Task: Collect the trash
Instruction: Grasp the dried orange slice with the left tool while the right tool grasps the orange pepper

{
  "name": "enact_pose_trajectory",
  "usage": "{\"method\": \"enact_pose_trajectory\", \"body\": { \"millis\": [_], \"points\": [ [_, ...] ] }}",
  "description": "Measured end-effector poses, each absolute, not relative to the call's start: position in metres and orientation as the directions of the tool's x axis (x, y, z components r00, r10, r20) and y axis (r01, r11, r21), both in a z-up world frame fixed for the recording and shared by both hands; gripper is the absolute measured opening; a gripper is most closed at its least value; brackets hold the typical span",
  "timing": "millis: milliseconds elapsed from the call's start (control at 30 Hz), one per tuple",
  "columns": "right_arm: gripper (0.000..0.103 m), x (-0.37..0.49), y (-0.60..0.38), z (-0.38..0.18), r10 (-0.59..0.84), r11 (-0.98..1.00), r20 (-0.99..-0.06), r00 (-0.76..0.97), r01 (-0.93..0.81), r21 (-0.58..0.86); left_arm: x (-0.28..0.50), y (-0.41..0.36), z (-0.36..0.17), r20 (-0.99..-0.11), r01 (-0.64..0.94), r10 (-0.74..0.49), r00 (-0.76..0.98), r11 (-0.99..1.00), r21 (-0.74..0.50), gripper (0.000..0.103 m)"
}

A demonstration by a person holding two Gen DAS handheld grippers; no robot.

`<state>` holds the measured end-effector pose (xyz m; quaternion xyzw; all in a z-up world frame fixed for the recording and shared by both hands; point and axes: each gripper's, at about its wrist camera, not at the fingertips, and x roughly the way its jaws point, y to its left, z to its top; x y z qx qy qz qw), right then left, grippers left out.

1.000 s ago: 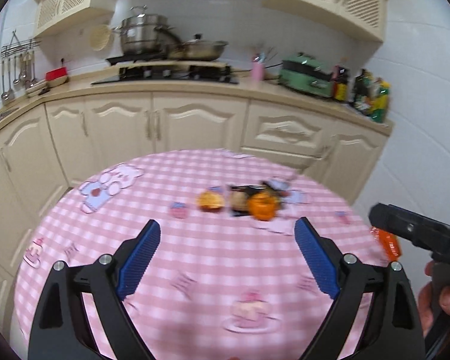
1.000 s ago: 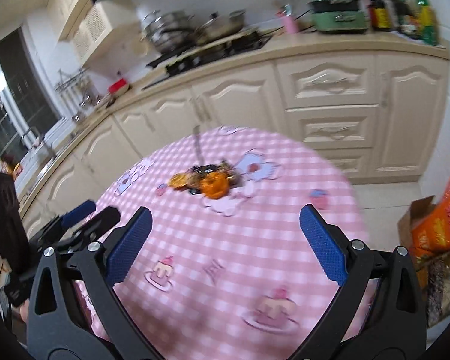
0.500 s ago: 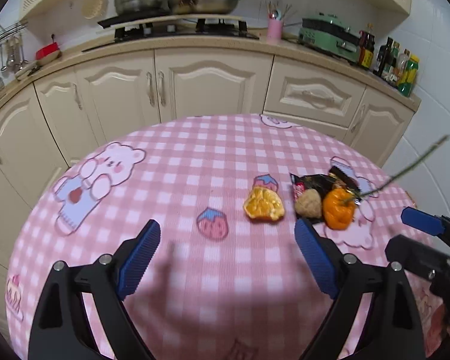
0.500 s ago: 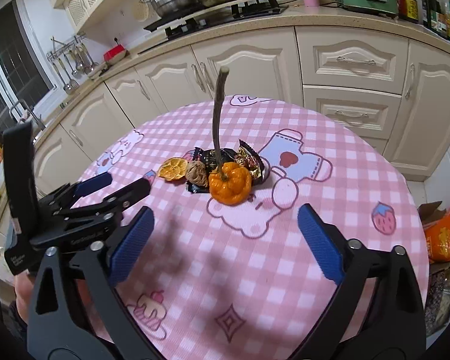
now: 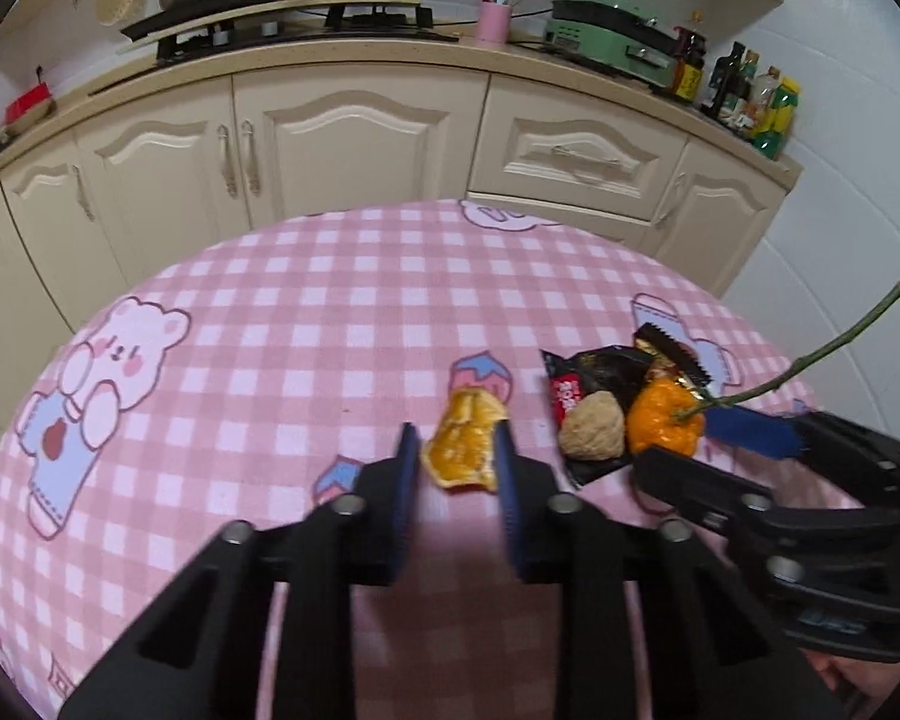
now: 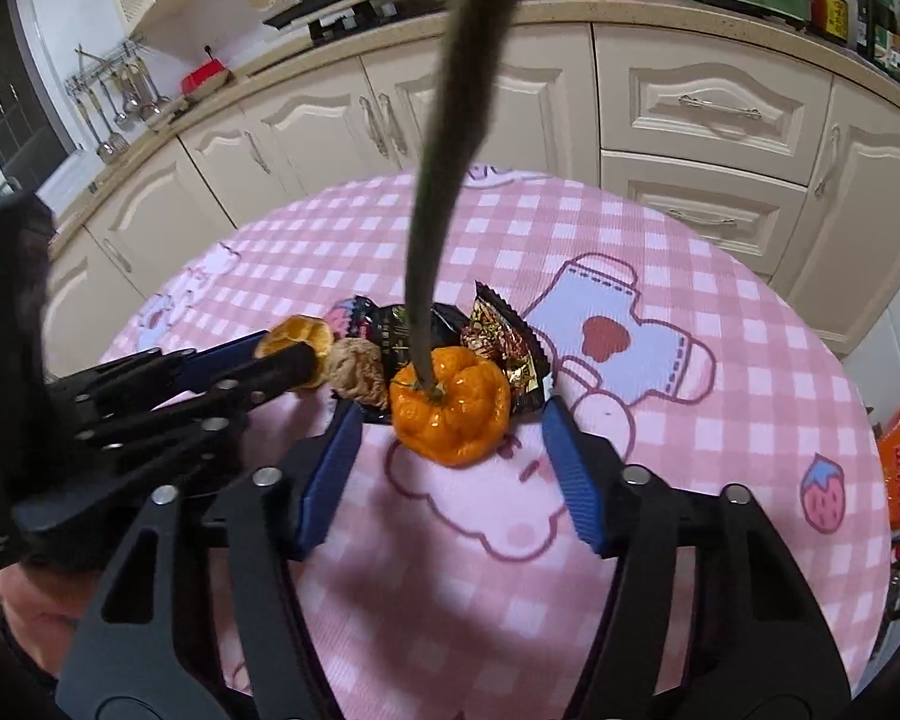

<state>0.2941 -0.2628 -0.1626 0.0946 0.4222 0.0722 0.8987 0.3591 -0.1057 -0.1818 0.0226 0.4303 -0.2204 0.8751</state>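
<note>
My left gripper (image 5: 455,450) is closing on wrinkled dried orange peel (image 5: 463,451); my right gripper (image 6: 447,429) is closing around the lumpy stemmed tangerine (image 6: 450,414), pads apart.

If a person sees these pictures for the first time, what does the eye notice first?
Most striking is the small orange pumpkin-like fruit with its long green stem, sitting between the closing jaws of the right gripper. Beside it, on the pink checked tablecloth, the left gripper closes around a dried orange peel.
</note>
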Motion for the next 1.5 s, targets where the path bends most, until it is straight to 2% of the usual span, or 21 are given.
{"method": "enact_pose_trajectory", "body": {
  "millis": [67,133,267,600,700,733,800,833,867,933,1000,1033,1067,1133,1233,1500],
  "points": [
    [0.050,0.295,-0.260,-0.163,0.186,0.976,-0.740,0.646,-0.035,0.215,0.359,-0.103,-0.182,-0.759,0.399,-0.375,0.532,0.902,-0.166,0.015],
    [0.041,0.296,-0.257,-0.163,0.182,0.977,-0.738,0.650,-0.032,0.212,0.358,-0.102,-0.181,-0.757,0.397,-0.378,0.533,0.902,-0.171,0.014],
    [0.037,0.296,-0.252,-0.162,0.164,0.983,-0.738,0.654,-0.042,0.181,0.355,-0.102,-0.180,-0.753,0.392,-0.371,0.543,0.905,-0.163,0.013],
    [0.037,0.268,-0.265,-0.162,0.196,0.970,-0.725,0.660,-0.023,0.241,0.349,-0.087,-0.179,-0.742,0.367,-0.386,0.548,0.908,-0.201,0.010],
    [0.043,0.261,-0.266,-0.164,0.212,0.967,-0.730,0.650,-0.034,0.251,0.348,-0.084,-0.178,-0.741,0.357,-0.380,0.554,0.912,-0.201,0.010],
    [0.044,0.258,-0.266,-0.163,0.210,0.968,-0.729,0.651,-0.035,0.248,0.347,-0.084,-0.178,-0.740,0.352,-0.372,0.560,0.916,-0.194,0.011],
    [0.049,0.254,-0.265,-0.161,0.187,0.974,-0.731,0.656,-0.029,0.224,0.348,-0.085,-0.178,-0.745,0.354,-0.366,0.558,0.917,-0.186,0.021],
    [0.050,0.253,-0.265,-0.160,0.180,0.976,-0.731,0.659,-0.028,0.215,0.349,-0.087,-0.180,-0.752,0.354,-0.357,0.553,0.919,-0.176,0.035],
    [0.050,0.252,-0.264,-0.159,0.170,0.979,-0.731,0.661,-0.026,0.204,0.349,-0.088,-0.180,-0.753,0.358,-0.358,0.552,0.917,-0.174,0.040],
    [0.050,0.252,-0.263,-0.158,0.148,0.983,-0.732,0.665,-0.015,0.185,0.350,-0.091,-0.180,-0.751,0.373,-0.371,0.546,0.911,-0.178,0.040],
    [0.050,0.254,-0.259,-0.158,0.148,0.984,-0.733,0.664,-0.023,0.178,0.352,-0.094,-0.181,-0.754,0.382,-0.382,0.535,0.905,-0.187,0.039],
    [0.050,0.257,-0.257,-0.158,0.148,0.984,-0.736,0.661,-0.026,0.175,0.352,-0.094,-0.181,-0.752,0.387,-0.389,0.532,0.902,-0.193,0.029],
    [0.049,0.260,-0.254,-0.161,0.140,0.986,-0.742,0.656,-0.027,0.162,0.353,-0.095,-0.182,-0.756,0.394,-0.397,0.521,0.897,-0.199,0.014],
    [0.040,0.263,-0.250,-0.164,0.131,0.989,-0.750,0.649,-0.030,0.147,0.353,-0.095,-0.182,-0.754,0.397,-0.403,0.519,0.894,-0.205,0.010],
    [0.037,0.259,-0.250,-0.161,0.134,0.989,-0.742,0.657,-0.035,0.147,0.349,-0.094,-0.180,-0.742,0.402,-0.412,0.528,0.891,-0.209,0.008],
    [0.036,0.221,-0.275,-0.160,0.215,0.961,-0.709,0.672,-0.016,0.276,0.335,-0.076,-0.175,-0.720,0.343,-0.396,0.570,0.911,-0.229,0.008]
  ]
}}
